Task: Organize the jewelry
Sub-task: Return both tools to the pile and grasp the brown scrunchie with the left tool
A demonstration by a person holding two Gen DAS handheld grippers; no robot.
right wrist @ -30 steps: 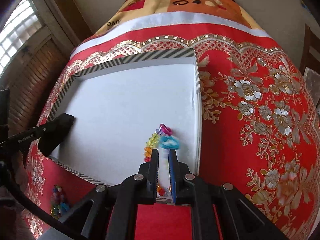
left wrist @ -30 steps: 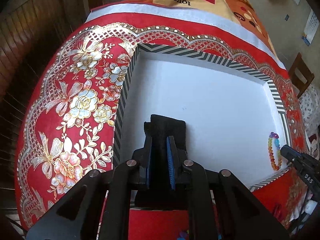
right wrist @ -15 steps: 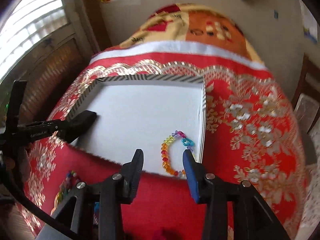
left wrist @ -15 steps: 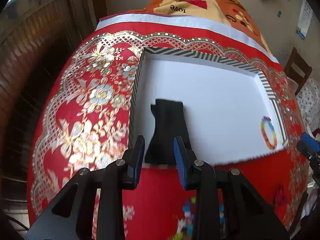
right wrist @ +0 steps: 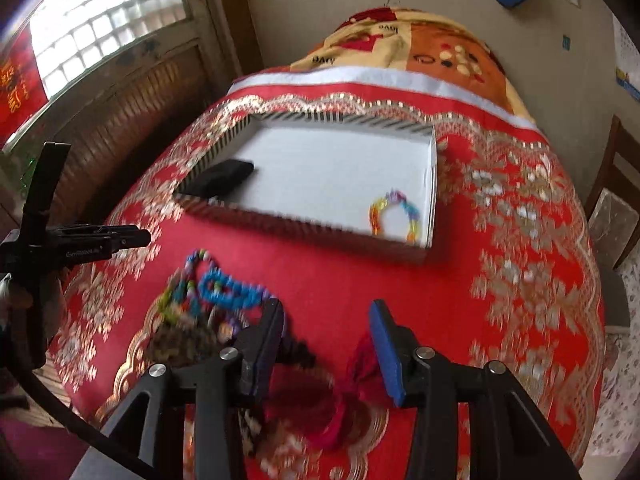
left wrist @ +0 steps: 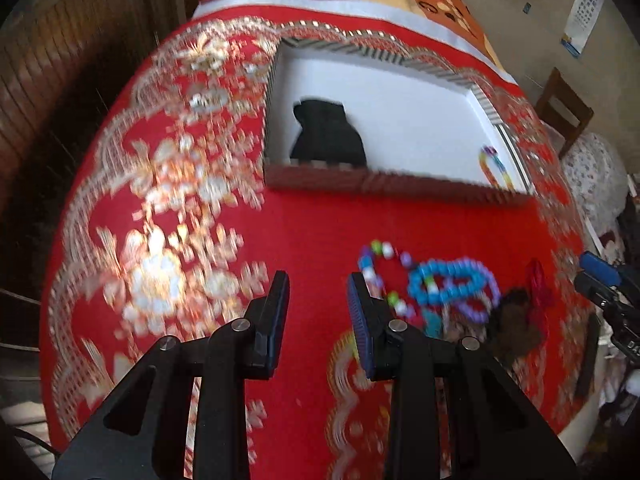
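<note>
A white box with a striped rim (left wrist: pixel 384 178) (right wrist: pixel 304 224) sits on the red table. A black pouch (left wrist: pixel 326 136) (right wrist: pixel 222 178) lies in its left corner and a rainbow bead bracelet (left wrist: pixel 494 168) (right wrist: pixel 394 216) in its right corner. A pile of bead jewelry (left wrist: pixel 444 284) (right wrist: pixel 212 292) lies on the cloth in front of the box, with a red item (left wrist: pixel 538 284) (right wrist: pixel 360 364) beside it. My left gripper (left wrist: pixel 318 308) is open and empty above the cloth, left of the pile. My right gripper (right wrist: pixel 326 344) is open and empty over the pile's near right edge.
A red and gold floral tablecloth (left wrist: pixel 160 216) covers the round table. A wooden chair (left wrist: pixel 564 112) stands at the right. A wood-panelled wall and window (right wrist: pixel 104 12) are at the left.
Both grippers opened, letting go of the pouch and the rainbow bracelet in the box. Both then drew back toward the near side, bringing the jewelry pile into view.
</note>
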